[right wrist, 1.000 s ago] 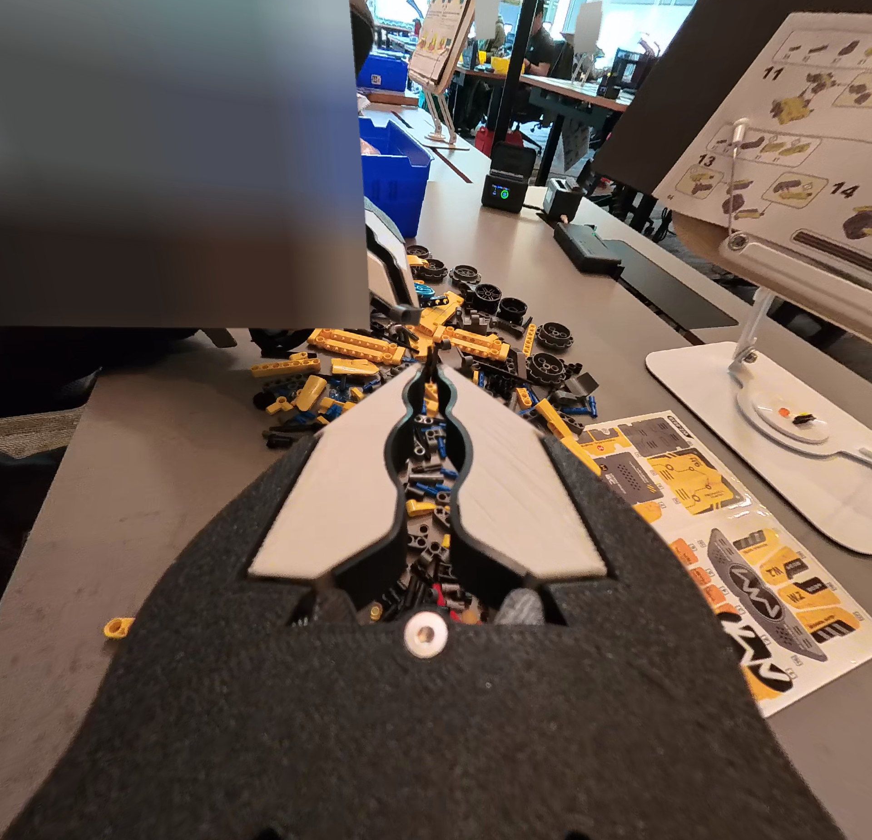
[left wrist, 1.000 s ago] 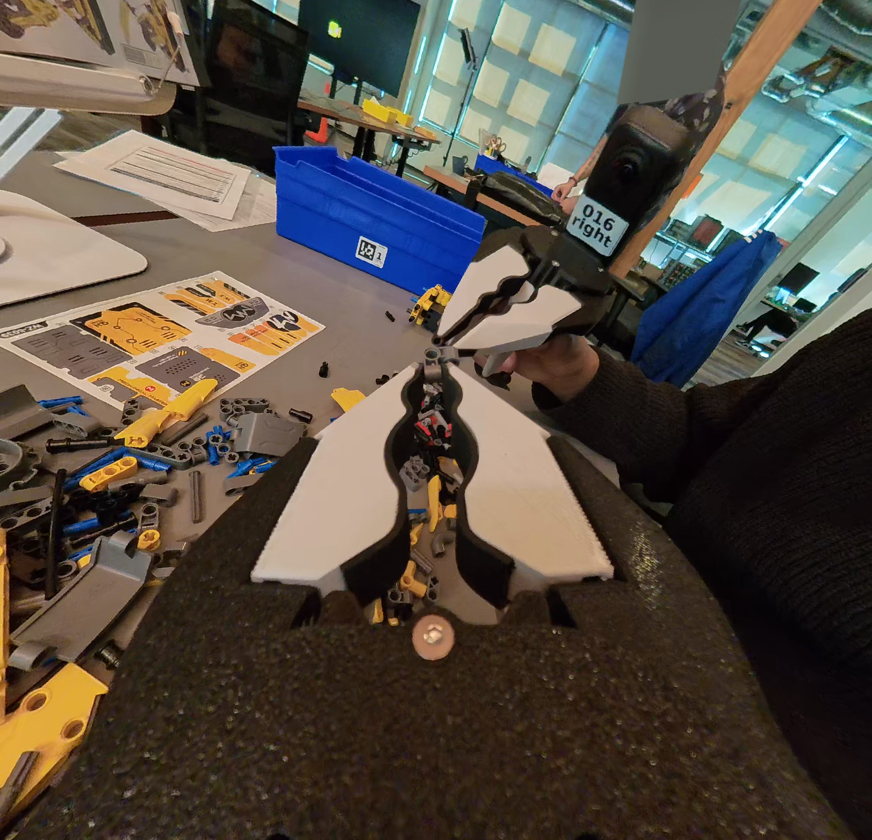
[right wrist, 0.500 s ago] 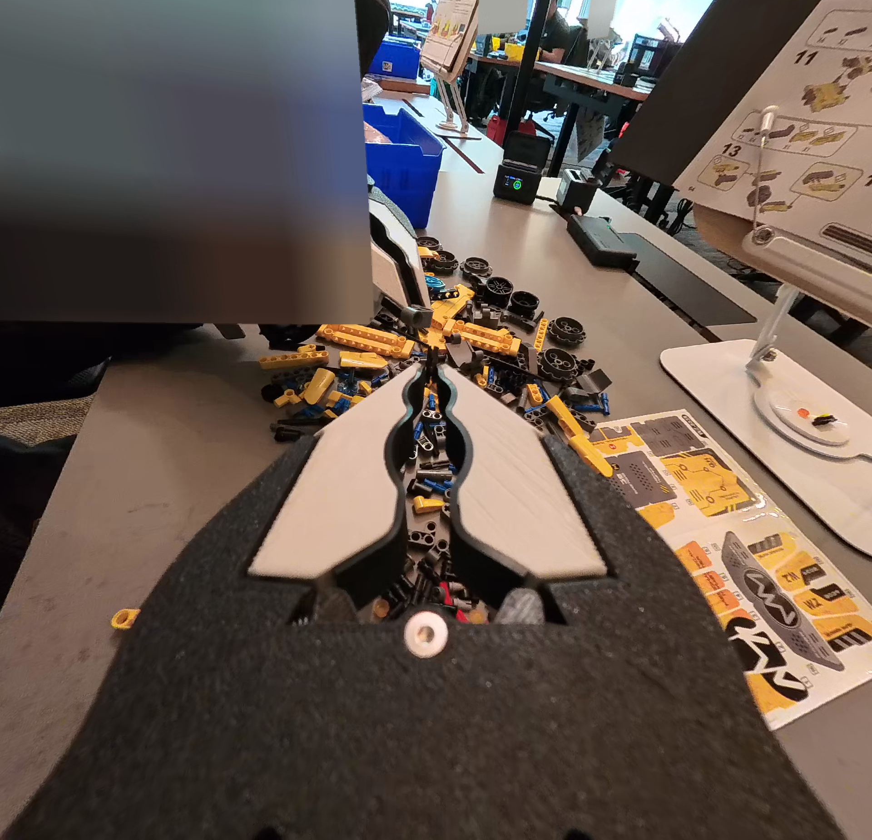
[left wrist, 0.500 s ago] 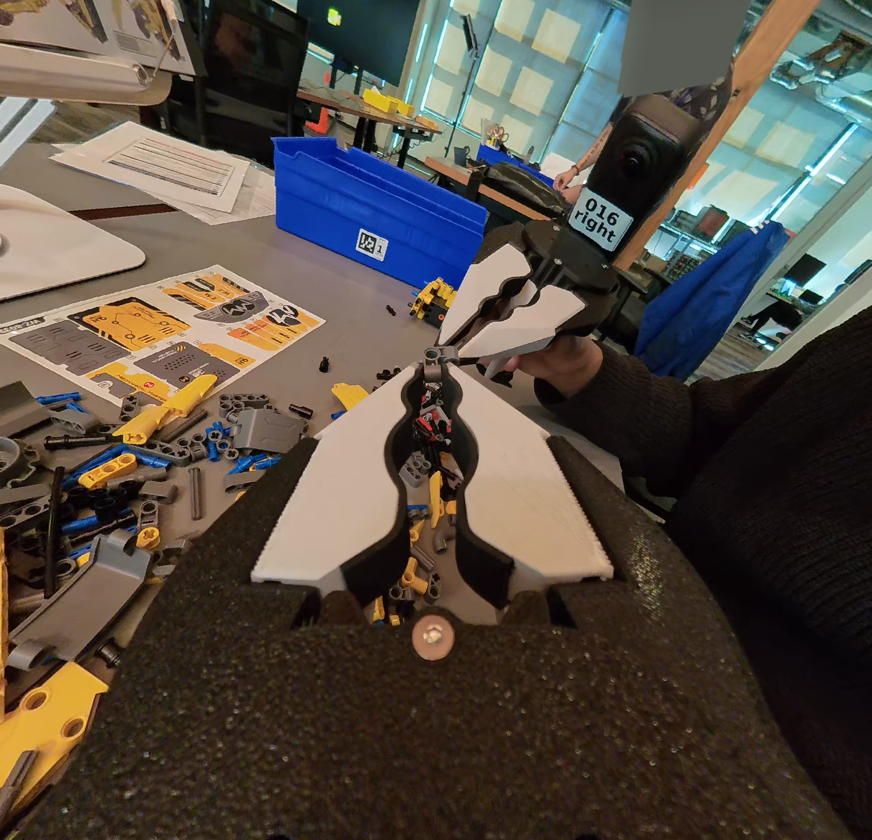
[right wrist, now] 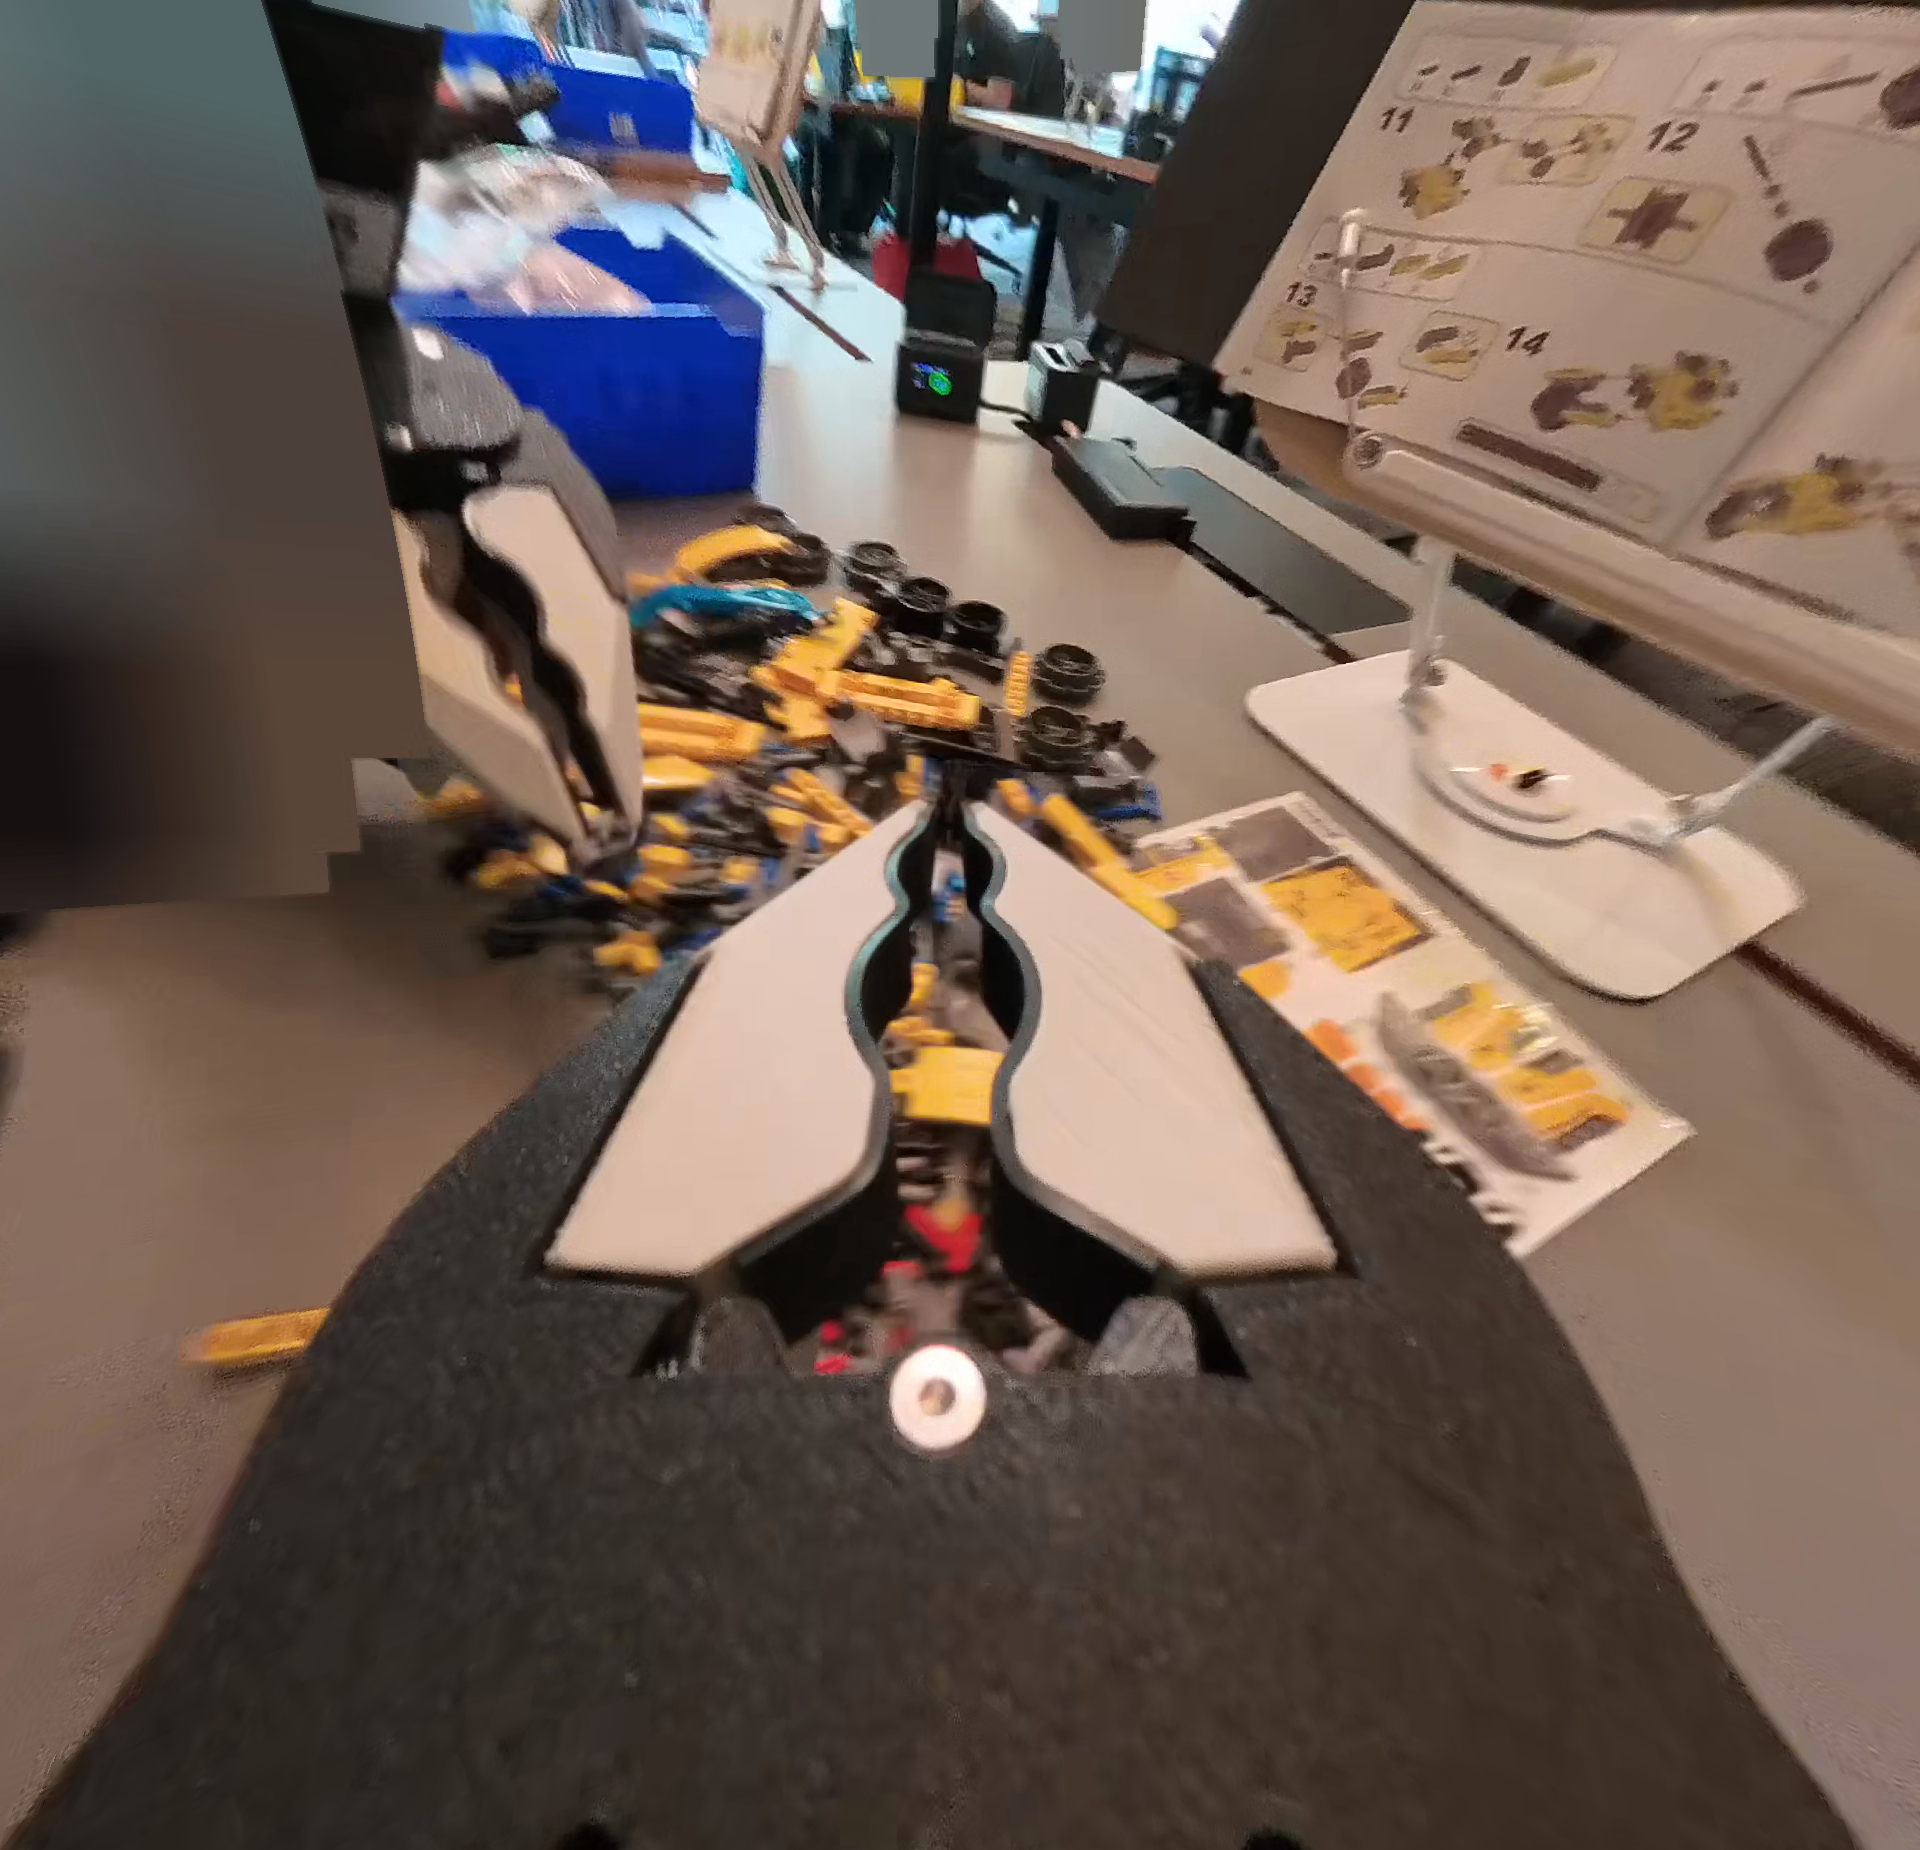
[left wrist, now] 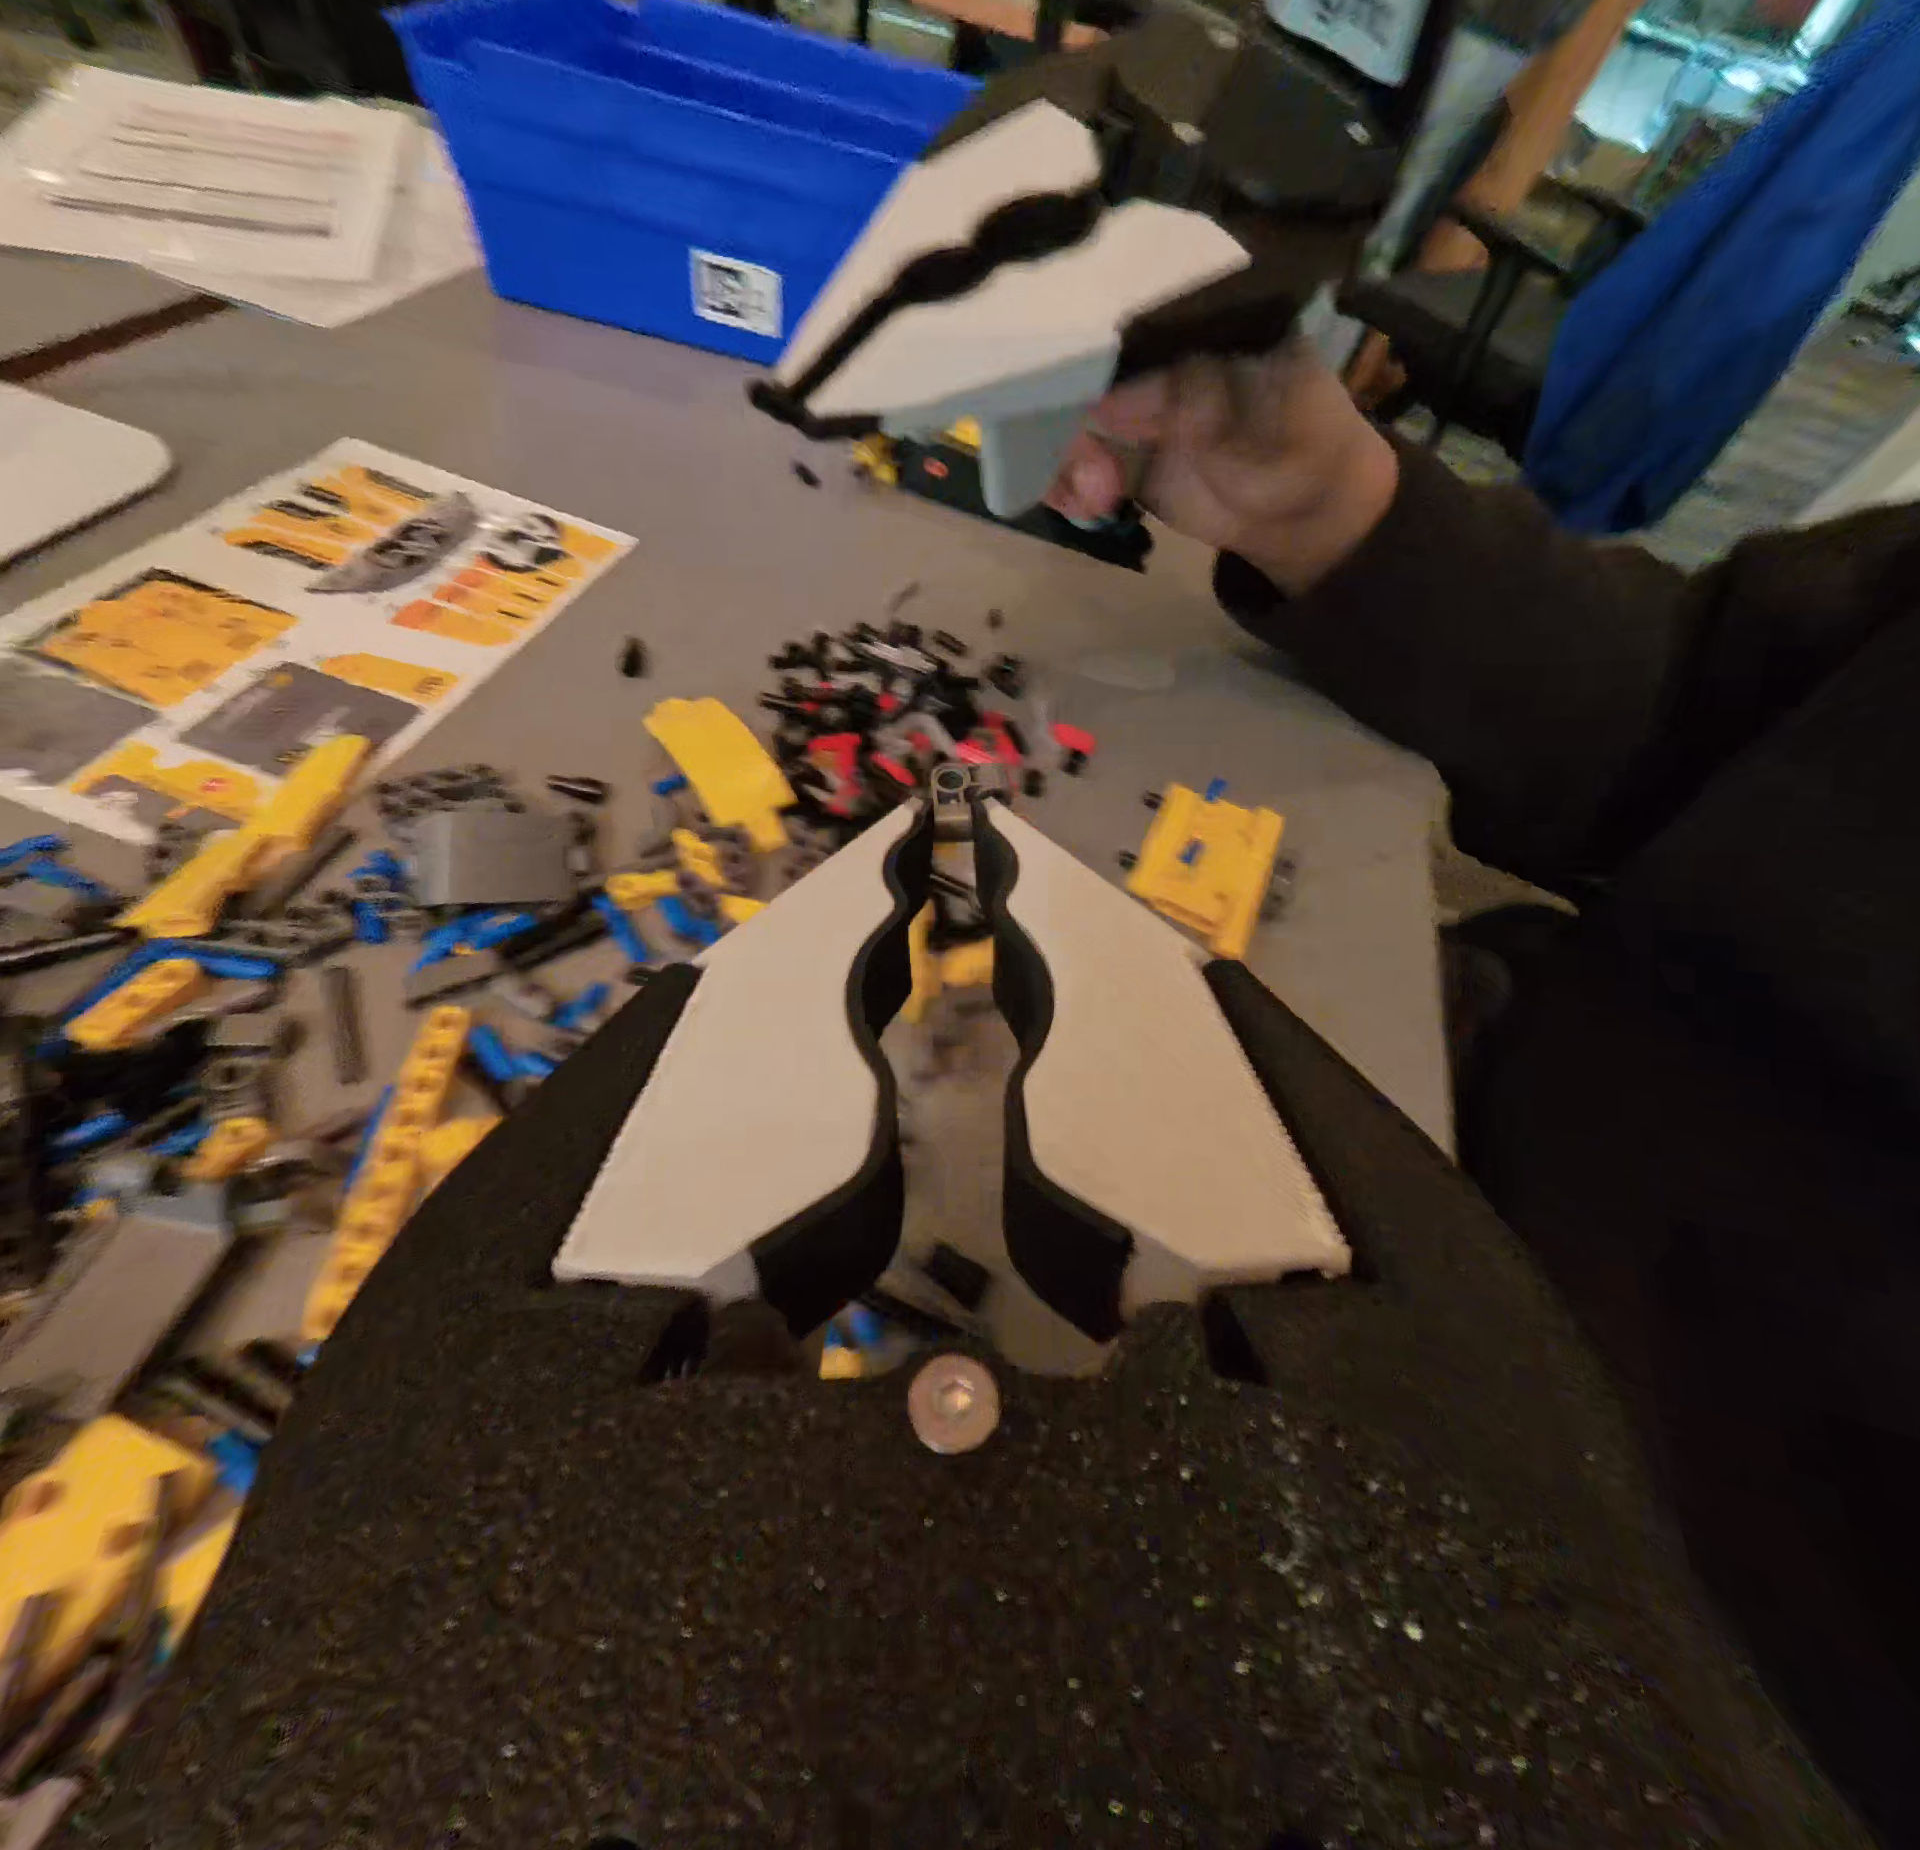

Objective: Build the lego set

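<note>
My left gripper (left wrist: 951,813) is shut on a small grey connector piece (left wrist: 951,787) and holds it above a heap of small red and black parts (left wrist: 914,699). It also shows at the left of the right wrist view (right wrist: 603,834), low over the yellow and blue parts (right wrist: 790,751). My right gripper (right wrist: 948,808) is shut. I cannot tell whether its tips pinch anything. In the left wrist view it (left wrist: 790,408) hangs in a hand, above and beyond the left gripper and apart from it. Both views are motion-blurred.
A blue bin (left wrist: 644,169) stands at the back of the grey table. A sticker sheet (left wrist: 260,637) lies to the left. Loose yellow, blue and black parts (left wrist: 312,969) cover the left side. An open instruction booklet (right wrist: 1558,242) rests on a white stand (right wrist: 1507,844). Black wheels (right wrist: 935,605) lie behind the pile. Spacing between my two grippers at the tips: around 9 cm.
The two grippers, tip to tip before, have drawn apart. The right one has lifted up and away. The left one, still holding the grey piece, has tipped down toward the parts.
</note>
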{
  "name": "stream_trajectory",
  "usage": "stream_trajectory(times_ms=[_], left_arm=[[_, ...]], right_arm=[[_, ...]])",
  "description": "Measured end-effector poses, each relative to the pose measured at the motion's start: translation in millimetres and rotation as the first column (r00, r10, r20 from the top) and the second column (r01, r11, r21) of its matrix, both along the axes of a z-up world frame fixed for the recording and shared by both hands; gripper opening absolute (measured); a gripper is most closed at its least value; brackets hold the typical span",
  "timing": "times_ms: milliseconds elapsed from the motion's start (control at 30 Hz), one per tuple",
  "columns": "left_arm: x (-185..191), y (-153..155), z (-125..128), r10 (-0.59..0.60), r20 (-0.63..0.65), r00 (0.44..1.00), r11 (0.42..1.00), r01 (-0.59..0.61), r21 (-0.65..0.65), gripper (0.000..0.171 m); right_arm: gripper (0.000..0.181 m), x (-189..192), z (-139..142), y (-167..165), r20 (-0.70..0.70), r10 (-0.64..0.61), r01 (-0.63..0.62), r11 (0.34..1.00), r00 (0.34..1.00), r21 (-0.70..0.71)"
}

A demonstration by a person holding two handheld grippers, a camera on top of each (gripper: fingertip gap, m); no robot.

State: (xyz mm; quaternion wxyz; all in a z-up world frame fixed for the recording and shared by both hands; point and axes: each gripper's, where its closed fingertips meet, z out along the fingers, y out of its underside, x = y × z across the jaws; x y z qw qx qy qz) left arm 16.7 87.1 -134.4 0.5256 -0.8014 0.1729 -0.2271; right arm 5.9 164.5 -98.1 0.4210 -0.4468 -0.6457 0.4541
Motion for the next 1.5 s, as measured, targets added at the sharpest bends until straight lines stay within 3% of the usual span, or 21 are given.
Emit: stream_trajectory(times_ms=[133, 233, 333, 400, 533, 700, 767, 900, 1167, 1300, 1500], left_arm=[[45, -59, -39, -0.118, -0.106, 0.987, 0.984, 0.103, -0.144, 0.007], [61, -99, -67, -0.154, -0.19, 0.97, 0.971, 0.112, -0.211, 0.007], [64, -118, -72, -0.157, -0.254, 0.954, 0.974, 0.108, -0.197, 0.007], [64, -122, -71, -0.158, -0.265, 0.951, 0.976, 0.11, -0.186, 0.007], [63, -124, -88, -0.205, -0.276, 0.939, 0.949, 0.121, -0.29, 0.007], [55, -122, -88, -0.208, -0.306, 0.929, 0.953, 0.122, -0.278, 0.01], [55, -122, -87, -0.21, -0.302, 0.93, 0.954, 0.127, -0.273, 0.026], [60, -126, -88, -0.248, -0.308, 0.918, 0.948, 0.164, -0.274, 0.035], [63, -117, -89, -0.263, -0.341, 0.903, 0.95, 0.18, -0.256, 0.03], [64, -119, -89, -0.27, -0.361, 0.892, 0.951, 0.188, -0.245, 0.015], [65, -119, -89, -0.277, -0.358, 0.892, 0.949, 0.195, -0.247, 0.015]], right_arm=[[0.004, 44, -5, -61, 0.015, 0.147, -0.141, 0.969, 0.989, -0.204], [0.004, 80, -39, -124, 0.124, 0.272, -0.237, 0.941, 0.954, -0.24], [0.004, 107, -75, -174, 0.248, 0.352, -0.298, 0.926, 0.902, -0.231], [0.004, 115, -93, -188, 0.304, 0.353, -0.304, 0.932, 0.885, -0.198], [0.004, 111, -110, -189, 0.367, 0.295, -0.27, 0.956, 0.882, -0.119], [0.004, 105, -111, -192, 0.376, 0.286, -0.269, 0.958, 0.882, -0.097], [0.004, 103, -111, -190, 0.382, 0.28, -0.268, 0.96, 0.881, -0.085], [0.004, 101, -109, -191, 0.389, 0.305, -0.281, 0.952, 0.869, -0.118], [0.004, 90, -112, -188, 0.439, 0.298, -0.316, 0.948, 0.848, -0.033], [0.004, 86, -117, -188, 0.467, 0.307, -0.362, 0.932, 0.829, 0.03], [0.004, 82, -123, -194, 0.471, 0.355, -0.418, 0.908, 0.807, 0.033]])
